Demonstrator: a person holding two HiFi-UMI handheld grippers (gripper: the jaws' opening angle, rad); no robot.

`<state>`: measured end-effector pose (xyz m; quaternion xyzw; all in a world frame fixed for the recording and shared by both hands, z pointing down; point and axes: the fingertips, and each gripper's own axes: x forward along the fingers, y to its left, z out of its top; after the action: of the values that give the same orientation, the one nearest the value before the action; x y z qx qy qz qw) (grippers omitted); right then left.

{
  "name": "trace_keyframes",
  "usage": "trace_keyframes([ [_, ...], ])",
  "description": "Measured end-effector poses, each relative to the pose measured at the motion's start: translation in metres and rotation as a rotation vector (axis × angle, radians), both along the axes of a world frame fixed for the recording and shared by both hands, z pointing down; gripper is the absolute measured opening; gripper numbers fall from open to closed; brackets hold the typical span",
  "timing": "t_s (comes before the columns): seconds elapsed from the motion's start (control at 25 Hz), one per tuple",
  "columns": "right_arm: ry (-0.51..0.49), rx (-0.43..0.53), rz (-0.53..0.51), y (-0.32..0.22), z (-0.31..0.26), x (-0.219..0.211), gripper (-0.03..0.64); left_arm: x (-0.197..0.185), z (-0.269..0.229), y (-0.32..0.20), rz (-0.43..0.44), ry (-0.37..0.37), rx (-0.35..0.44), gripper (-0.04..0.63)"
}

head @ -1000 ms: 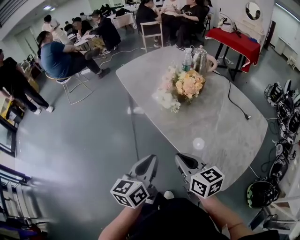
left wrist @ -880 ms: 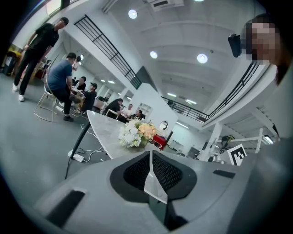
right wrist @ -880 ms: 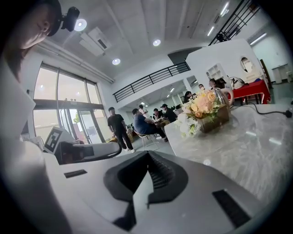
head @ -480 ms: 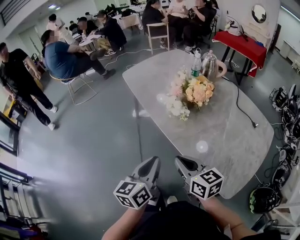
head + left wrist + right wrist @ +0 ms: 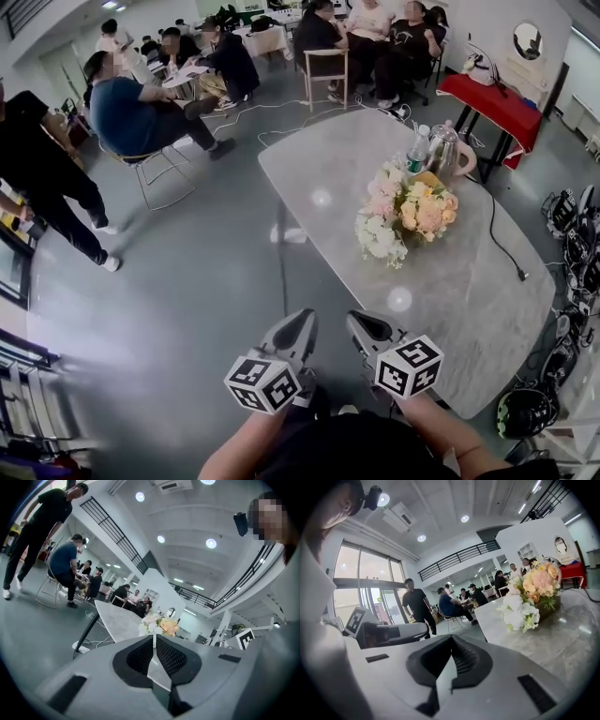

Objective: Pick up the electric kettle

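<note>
The electric kettle (image 5: pixel 450 150), shiny steel with a pale handle, stands at the far end of the grey marble table (image 5: pixel 328 169), behind a flower bouquet (image 5: pixel 405 211). A clear water bottle (image 5: pixel 419 150) stands just left of the kettle. My left gripper (image 5: pixel 300 321) and right gripper (image 5: pixel 360 322) hang side by side at the table's near end, far from the kettle, both shut and holding nothing. The left gripper (image 5: pixel 153 637) points along the table toward the bouquet (image 5: pixel 159 625). The right gripper (image 5: pixel 451 639) has the bouquet (image 5: pixel 529 597) ahead to its right. Neither gripper view shows the kettle.
A black power cord (image 5: pixel 497 239) trails from the kettle across the table's right side. A red-covered table (image 5: pixel 497 98) stands beyond it. Gear lies on the floor at right (image 5: pixel 572 234). Seated people (image 5: pixel 127 117) and a standing person (image 5: pixel 47 178) occupy the left and far side.
The table, bouquet and kettle have shifted right and nearer in the head view as I walk. The standing person at left has come closer. Both grippers stay shut.
</note>
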<state>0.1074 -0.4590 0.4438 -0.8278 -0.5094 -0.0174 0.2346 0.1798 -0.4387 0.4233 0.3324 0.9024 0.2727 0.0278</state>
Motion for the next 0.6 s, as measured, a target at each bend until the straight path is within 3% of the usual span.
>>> trace_keyframes([
  [0.36,-0.017,0.007,-0.002,0.079,0.002,0.027,0.006,0.033,0.005,0.078,-0.017,-0.007,0.011,0.023],
  [0.6,-0.032,0.017,-0.028,0.125,0.009,0.060,0.006,0.075,0.009,0.119,-0.053,0.000,0.010,0.023],
])
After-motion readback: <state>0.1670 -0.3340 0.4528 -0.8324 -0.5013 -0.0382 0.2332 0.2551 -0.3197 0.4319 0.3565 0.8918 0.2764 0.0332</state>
